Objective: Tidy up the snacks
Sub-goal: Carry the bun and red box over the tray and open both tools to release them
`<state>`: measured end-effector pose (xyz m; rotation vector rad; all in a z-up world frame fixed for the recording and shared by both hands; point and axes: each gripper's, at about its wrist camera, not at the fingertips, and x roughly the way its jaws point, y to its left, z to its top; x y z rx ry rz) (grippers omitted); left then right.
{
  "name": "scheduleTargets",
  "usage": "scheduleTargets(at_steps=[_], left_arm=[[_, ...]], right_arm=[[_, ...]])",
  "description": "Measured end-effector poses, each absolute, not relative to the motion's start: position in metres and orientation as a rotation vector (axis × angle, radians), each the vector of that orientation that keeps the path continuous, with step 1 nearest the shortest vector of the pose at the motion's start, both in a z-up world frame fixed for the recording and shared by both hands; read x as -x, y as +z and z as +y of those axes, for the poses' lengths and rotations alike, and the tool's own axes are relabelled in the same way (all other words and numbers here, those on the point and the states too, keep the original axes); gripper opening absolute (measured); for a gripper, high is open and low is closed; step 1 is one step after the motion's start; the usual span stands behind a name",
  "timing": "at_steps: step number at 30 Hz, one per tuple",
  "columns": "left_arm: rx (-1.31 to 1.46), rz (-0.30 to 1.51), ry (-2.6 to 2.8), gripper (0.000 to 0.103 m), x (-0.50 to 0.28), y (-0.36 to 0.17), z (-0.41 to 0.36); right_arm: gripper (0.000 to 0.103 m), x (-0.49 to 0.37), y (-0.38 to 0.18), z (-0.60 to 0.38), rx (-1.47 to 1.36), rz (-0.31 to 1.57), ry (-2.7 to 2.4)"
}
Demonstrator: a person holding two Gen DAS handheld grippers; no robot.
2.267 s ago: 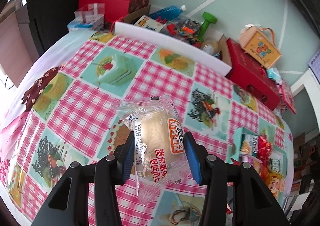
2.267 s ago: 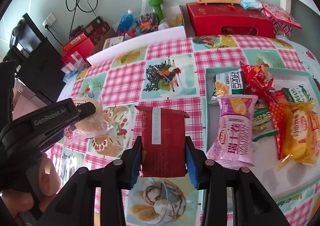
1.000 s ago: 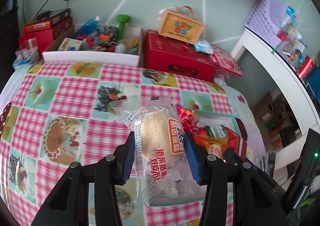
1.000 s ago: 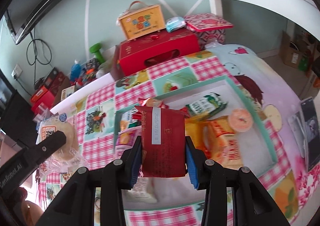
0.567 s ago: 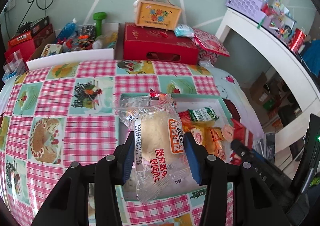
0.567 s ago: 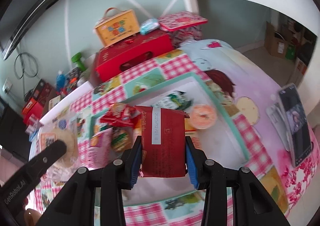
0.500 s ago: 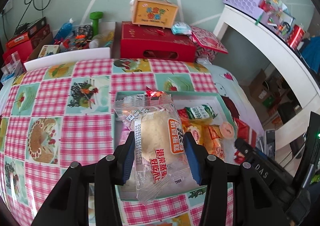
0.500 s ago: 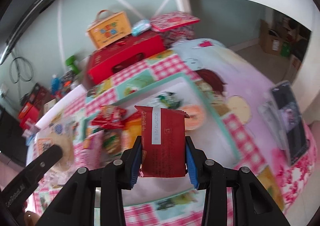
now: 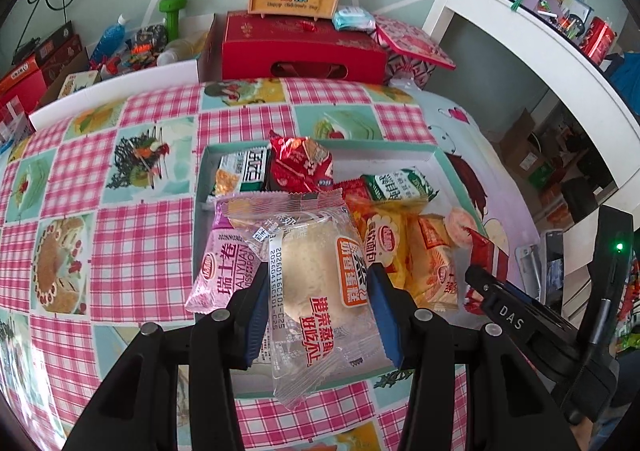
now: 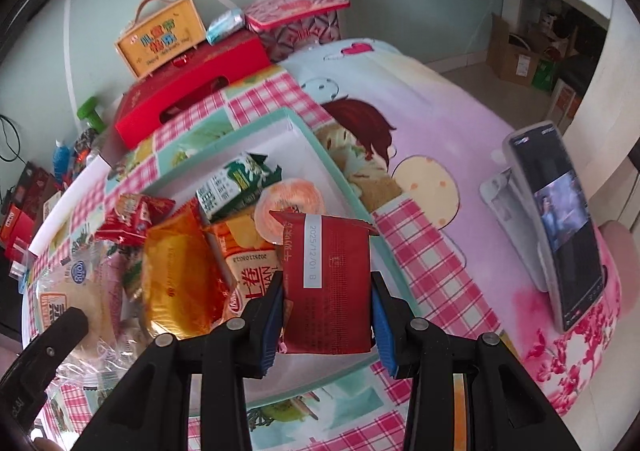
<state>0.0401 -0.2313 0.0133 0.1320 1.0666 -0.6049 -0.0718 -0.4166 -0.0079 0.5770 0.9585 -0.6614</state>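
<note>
The clear-wrapped steamed cake (image 9: 320, 283) sits clamped between the blue pads of the left gripper (image 9: 318, 305), held above the near end of the teal-rimmed tray (image 9: 320, 146). The red packet (image 10: 326, 283) is pinched the same way by the right gripper (image 10: 326, 321), over the tray's near right corner. Both pairs of fingers are narrowed onto their packets, gripping each across its middle.

The cake looks light and soft: a squashy bun in loose, slick film, likely to dent if squeezed harder and to slide if held only by the crimped edge, so the hold across the body seems the safer one. The red packet looks flatter and a little stiffer, also light.

Inside the tray, beyond the cake, lie a pink roll pack (image 9: 228, 263), a red crinkled bag (image 9: 302, 165), a green-and-white pack (image 9: 396, 183) and yellow-orange packs (image 9: 400, 247), crowded together. The tray rests on the counter with its pink checked cloth (image 9: 132, 239).

The left view shows a red gift box (image 9: 296, 47) past the tray's far rim and a white shelf to the tray's right. Only the right view shows the tray's bare white floor at its far corner, and a phone on a stand (image 10: 556, 227) off the tray's right side.
</note>
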Motion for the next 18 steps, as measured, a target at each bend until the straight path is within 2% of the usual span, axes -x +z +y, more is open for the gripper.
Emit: scheduleTargets(at_steps=[18], left_arm=[[-0.179, 1.146, -0.565, 0.049, -0.045, -0.016, -0.239]], right_arm=[[0.042, 0.064, -0.019, -0.412, -0.551, 1.006, -0.642]])
